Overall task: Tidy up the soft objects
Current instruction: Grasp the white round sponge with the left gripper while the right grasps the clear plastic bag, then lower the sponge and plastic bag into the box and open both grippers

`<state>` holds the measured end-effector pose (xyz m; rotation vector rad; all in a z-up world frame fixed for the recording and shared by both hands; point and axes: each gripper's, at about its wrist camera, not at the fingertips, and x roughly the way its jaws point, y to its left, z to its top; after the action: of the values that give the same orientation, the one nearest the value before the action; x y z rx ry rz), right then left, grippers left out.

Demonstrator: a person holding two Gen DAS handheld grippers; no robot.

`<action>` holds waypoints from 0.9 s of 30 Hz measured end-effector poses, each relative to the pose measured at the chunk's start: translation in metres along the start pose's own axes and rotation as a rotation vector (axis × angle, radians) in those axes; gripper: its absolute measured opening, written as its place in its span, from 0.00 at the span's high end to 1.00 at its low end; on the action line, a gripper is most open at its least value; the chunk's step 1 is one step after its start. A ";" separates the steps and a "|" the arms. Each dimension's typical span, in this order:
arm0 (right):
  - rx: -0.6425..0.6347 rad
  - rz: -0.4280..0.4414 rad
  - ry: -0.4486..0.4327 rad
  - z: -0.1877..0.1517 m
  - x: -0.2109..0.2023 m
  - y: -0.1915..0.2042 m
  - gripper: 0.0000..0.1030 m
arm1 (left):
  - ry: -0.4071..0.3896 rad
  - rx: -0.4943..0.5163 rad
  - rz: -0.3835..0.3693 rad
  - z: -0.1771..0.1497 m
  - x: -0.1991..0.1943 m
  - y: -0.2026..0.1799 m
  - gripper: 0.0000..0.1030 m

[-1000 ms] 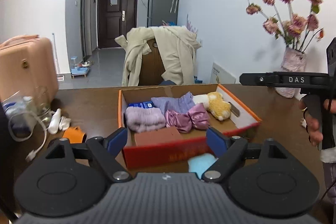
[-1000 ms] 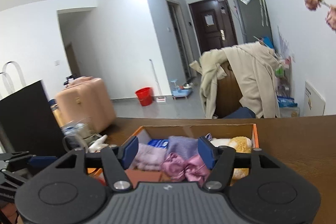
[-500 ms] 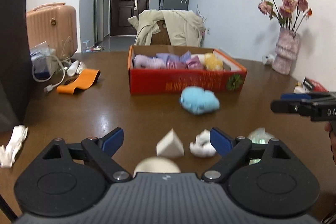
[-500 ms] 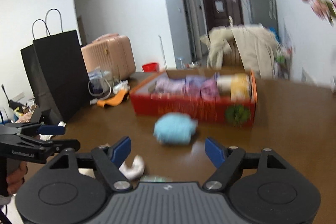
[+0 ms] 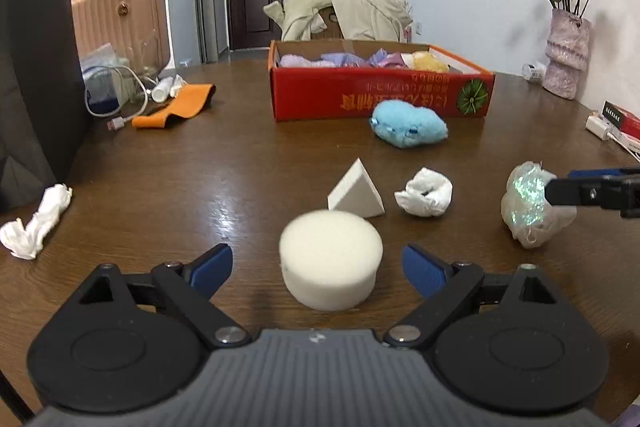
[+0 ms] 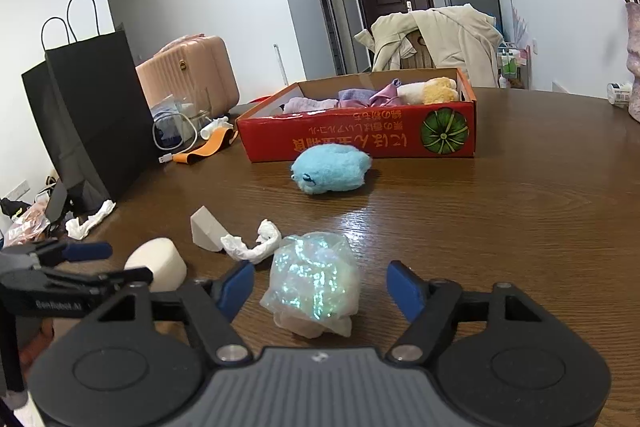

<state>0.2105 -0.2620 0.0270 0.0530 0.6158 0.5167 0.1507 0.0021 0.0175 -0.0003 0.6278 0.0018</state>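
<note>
The left gripper (image 5: 317, 266) hangs low over the wooden table (image 5: 240, 163), its blue-tipped jaws spread wide and opening further. A round white sponge (image 5: 330, 259) sits on the table between them, but neither pad presses on it, so nothing is held. Just beyond the sponge stands a white foam wedge (image 5: 356, 191), and to that wedge's right lies a crumpled white tissue (image 5: 425, 192).

The right gripper (image 6: 320, 285) is set about halfway apart and its jaws are closing. A shiny plastic bundle (image 6: 310, 283) with a green-blue shimmer rests on the table between the two pads; gaps show on both sides, so it is not gripped. In the left wrist view one of this gripper's fingers reaches in from the right edge to the bundle.

Ahead of both grippers lies a fluffy blue toy (image 5: 409, 125), just in front of a red cardboard box (image 5: 380, 95). The box already holds purple, pink and yellow soft things. Far left of the left gripper sits another wad of white tissue (image 5: 36, 223), beside a black paper bag (image 5: 32, 59). Farther left of the box lie an orange band (image 5: 176, 105) and a white cable (image 5: 120, 111). A vase of dried roses (image 5: 568, 59) stands far right.
</note>
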 end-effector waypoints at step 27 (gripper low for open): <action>-0.044 -0.030 -0.151 0.171 0.075 -0.099 0.83 | -0.154 0.084 -0.244 0.202 0.116 -0.061 0.43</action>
<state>0.4034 -0.2952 0.1068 0.0405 0.4568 0.4922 0.3628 -0.0588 0.1126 0.0045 0.4702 -0.2586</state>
